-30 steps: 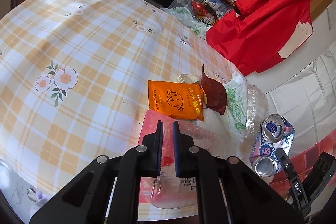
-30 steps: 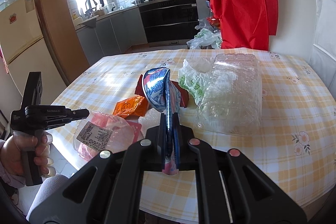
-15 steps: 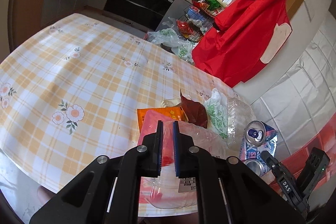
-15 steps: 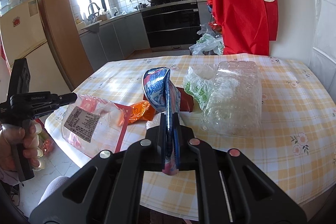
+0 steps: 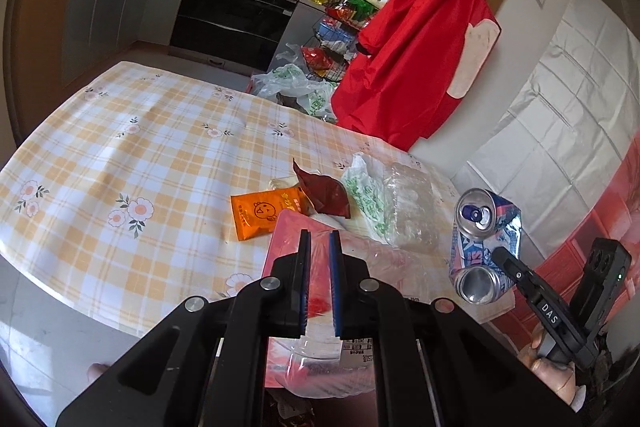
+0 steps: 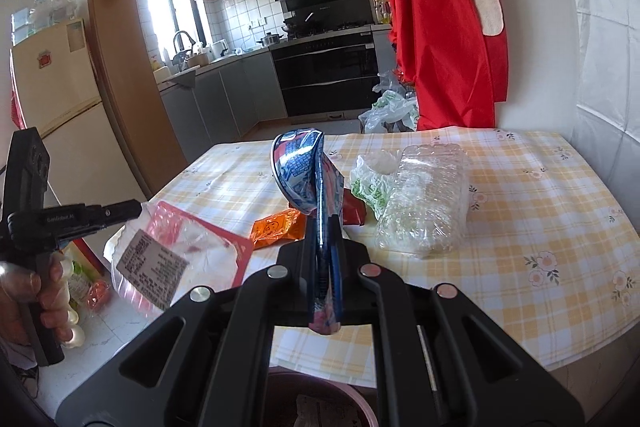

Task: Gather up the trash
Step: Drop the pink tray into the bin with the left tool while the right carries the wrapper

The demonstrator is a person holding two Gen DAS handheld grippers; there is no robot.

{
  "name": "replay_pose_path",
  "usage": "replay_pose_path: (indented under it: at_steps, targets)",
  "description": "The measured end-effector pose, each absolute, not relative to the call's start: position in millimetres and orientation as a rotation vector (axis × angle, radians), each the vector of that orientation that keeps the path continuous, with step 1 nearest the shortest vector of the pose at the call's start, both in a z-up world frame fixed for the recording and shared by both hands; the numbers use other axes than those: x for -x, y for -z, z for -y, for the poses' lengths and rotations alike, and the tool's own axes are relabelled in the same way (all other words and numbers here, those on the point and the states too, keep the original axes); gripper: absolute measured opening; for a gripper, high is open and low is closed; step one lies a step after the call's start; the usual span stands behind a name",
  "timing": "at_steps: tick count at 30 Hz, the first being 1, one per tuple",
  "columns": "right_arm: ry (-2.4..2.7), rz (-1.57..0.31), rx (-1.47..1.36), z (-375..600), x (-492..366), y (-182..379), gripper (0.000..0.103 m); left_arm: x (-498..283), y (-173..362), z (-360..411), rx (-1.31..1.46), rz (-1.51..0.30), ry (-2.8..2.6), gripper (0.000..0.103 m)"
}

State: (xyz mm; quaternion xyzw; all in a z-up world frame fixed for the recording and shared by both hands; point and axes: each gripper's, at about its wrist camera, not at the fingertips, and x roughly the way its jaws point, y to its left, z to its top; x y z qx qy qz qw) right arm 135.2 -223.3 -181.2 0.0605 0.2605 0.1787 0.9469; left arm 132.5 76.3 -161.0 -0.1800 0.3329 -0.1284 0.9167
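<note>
In hand: my left tongs [image 5: 319, 267] clamp the pink meat tray [image 6: 172, 255], my right tongs [image 6: 325, 267] the crushed can [image 6: 308, 179]; uncollected ahead on the counter [image 5: 120, 155]: orange packet [image 5: 266, 213], dark wrapper [image 5: 326, 191], printed bag [image 5: 368, 195], clear container [image 5: 412, 211].

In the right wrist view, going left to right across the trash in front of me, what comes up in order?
Pink tray in clear wrap held in the left gripper → orange snack packet → crushed can in the right gripper → green-printed plastic bag → clear plastic container.
</note>
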Motion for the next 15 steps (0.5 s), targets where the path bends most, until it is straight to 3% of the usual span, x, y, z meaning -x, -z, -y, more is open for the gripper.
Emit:
replay_pose_path:
  at_steps: [15]
  targets:
    - [-0.333, -0.471, -0.136, 254.0, -68.2, 159.8, 0.01, -61.2, 211.4, -12.6, 0.352, -0.833, 0.367, 0.009]
